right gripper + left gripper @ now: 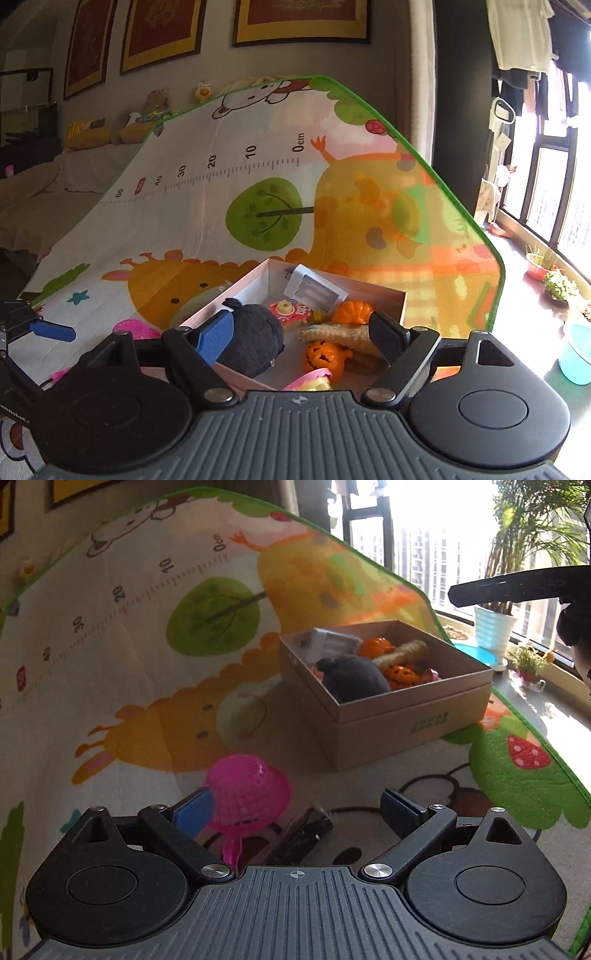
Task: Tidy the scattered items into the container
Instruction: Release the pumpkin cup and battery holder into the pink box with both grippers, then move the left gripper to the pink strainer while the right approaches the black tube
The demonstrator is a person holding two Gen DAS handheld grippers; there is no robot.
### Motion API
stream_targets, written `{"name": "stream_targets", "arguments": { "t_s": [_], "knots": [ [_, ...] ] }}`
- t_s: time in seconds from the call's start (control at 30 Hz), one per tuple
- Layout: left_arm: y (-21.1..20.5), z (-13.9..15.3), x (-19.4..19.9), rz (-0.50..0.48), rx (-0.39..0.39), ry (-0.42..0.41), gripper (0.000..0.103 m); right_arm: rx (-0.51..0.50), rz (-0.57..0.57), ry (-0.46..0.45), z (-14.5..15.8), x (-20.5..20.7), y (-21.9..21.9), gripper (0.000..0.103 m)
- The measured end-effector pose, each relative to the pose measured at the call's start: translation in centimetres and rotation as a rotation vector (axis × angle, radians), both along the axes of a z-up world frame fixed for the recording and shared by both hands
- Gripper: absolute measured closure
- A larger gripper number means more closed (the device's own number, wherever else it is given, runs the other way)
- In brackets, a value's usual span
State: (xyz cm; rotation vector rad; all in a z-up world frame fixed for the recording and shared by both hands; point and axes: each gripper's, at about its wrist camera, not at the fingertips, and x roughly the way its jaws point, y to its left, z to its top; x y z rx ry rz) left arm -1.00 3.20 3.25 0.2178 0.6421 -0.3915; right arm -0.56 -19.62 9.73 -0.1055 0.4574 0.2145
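A tan cardboard box (406,701) sits on the play mat, holding a black plush (351,675), orange pumpkin toys (400,675), a white charger (332,640) and a rope-like toy (402,651). My left gripper (297,806) is open low over the mat. A pink toy strainer (247,794) lies by its left finger and a dark brown object (299,834) lies between the fingers, untouched. My right gripper (301,336) is open above the box (388,304), its fingers empty; the black plush (255,343) lies in the box below its left finger.
The cartoon play mat (207,229) with a ruler print covers the floor. Potted plants (495,627) and a turquoise basin (576,354) stand by the window on the right. A bed with soft toys (88,133) is at the far left. The left gripper's blue fingertip (51,330) shows in the right wrist view.
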Motion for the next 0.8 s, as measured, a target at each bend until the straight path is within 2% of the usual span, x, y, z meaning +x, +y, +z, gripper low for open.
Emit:
{"name": "stream_targets", "arguments": {
  "t_s": [0.17,0.27,0.33,0.4,0.53,0.63,0.77,0.8],
  "knots": [
    [3.8,-1.5,-1.2,0.111,-0.051,0.046,0.003,-0.098,0.173,0.053,-2.6,-1.4,6.6,0.021],
    [5.4,-1.6,-1.3,0.193,-0.065,0.040,0.003,-0.103,0.239,0.113,-4.1,-1.5,9.9,0.021],
    [6.5,-1.3,-1.3,0.242,-0.095,0.031,0.003,-0.090,0.258,0.160,-5.1,-1.3,11.5,0.021],
    [7.6,-1.0,-1.2,0.277,-0.139,0.024,0.002,-0.087,0.265,0.204,-6.3,-1.0,13.2,0.016],
    [9.9,-0.5,-0.5,0.379,-0.205,0.023,0.002,-0.113,0.288,0.232,-7.9,-0.8,16.0,0.015],
    [11.0,-0.4,-0.2,0.425,-0.219,0.025,0.001,-0.122,0.287,0.227,-8.3,-0.2,17.4,0.003],
    [11.5,-0.3,-0.3,0.422,-0.215,0.018,0.001,-0.147,0.270,0.210,-8.4,1.0,18.7,0.003],
    [11.4,-0.3,-0.3,0.417,-0.209,0.017,0.001,-0.167,0.279,0.209,-8.5,1.2,19.1,0.005]
  ]
}}
